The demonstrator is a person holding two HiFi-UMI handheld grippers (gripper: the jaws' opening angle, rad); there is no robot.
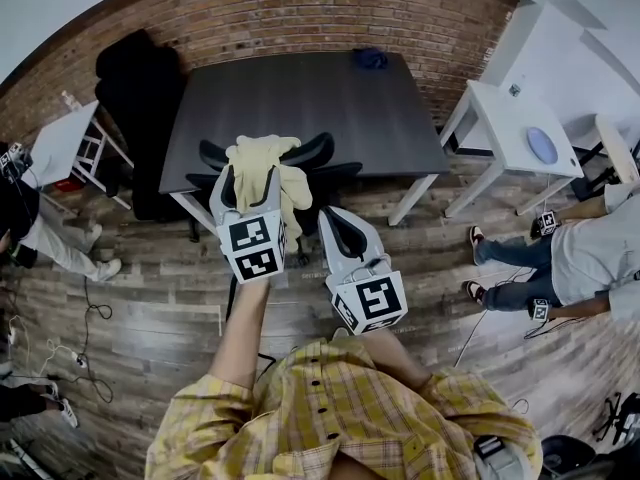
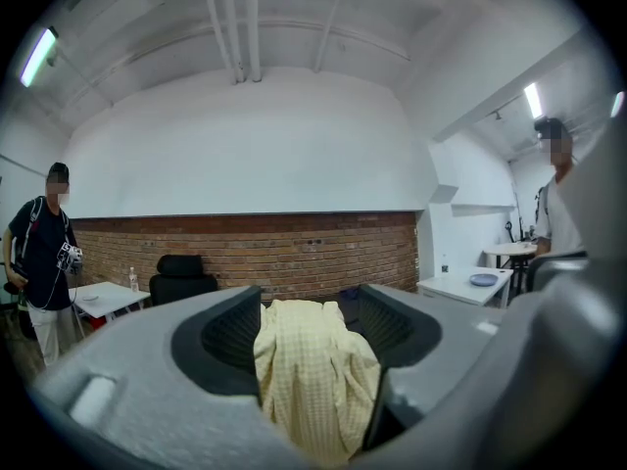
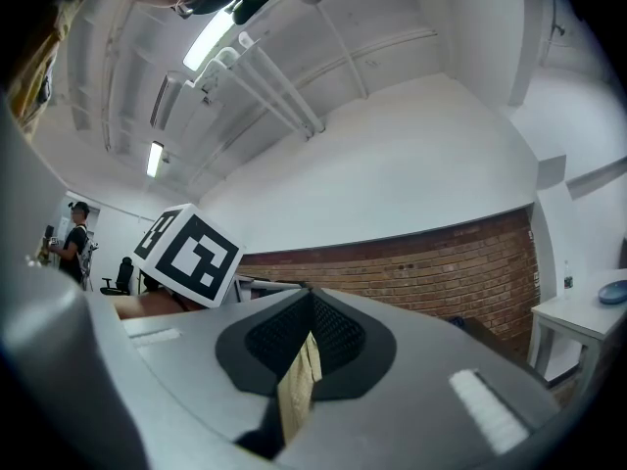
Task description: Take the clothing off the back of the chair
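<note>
Pale-yellow checked garment [image 2: 313, 380], crumpled, draped btwn left gripper's [image 2: 309, 306] spread fingers [image 2: 230, 336].

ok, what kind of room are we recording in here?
Probably an office or lab workspace: a long brick wall, a dark table with an office chair at its near edge, and a white side table nearby.

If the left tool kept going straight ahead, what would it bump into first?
Probably the yellow cloth, already lying between its open jaws; the dark table lies beyond.
</note>
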